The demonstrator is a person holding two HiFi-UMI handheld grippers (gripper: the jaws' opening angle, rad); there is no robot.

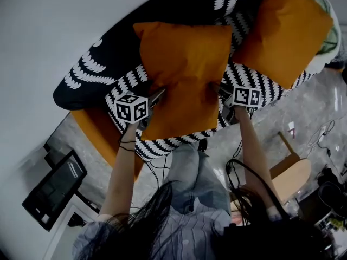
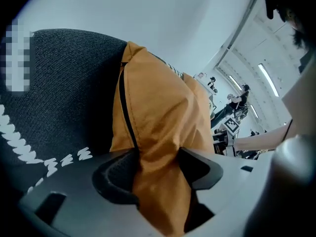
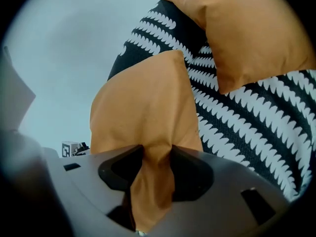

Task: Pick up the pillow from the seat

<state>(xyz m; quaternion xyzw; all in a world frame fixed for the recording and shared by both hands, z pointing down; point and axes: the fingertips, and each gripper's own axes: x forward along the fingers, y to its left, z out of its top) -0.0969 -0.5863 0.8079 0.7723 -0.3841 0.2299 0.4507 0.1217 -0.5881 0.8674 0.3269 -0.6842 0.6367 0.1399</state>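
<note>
Both tools, the left tool [image 2: 158, 168] and the right tool [image 3: 155, 171], are clamped on bunched side edges of the orange pillow [image 1: 184, 77] lying at the front of the seat [image 1: 92, 72]; it looks light, soft and floppy, so opposite edges suit.

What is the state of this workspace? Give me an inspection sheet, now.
Surface: black-and-white patterned seat.
Job's things: orange pillow on the seat.
Clutter: second orange pillow beside it.
Grippers: left gripper and right gripper, jaws of each pinched on a near corner of the orange pillow.
Cables: dark cables on the floor.
Surroundings: monitor, wooden chair.
</note>
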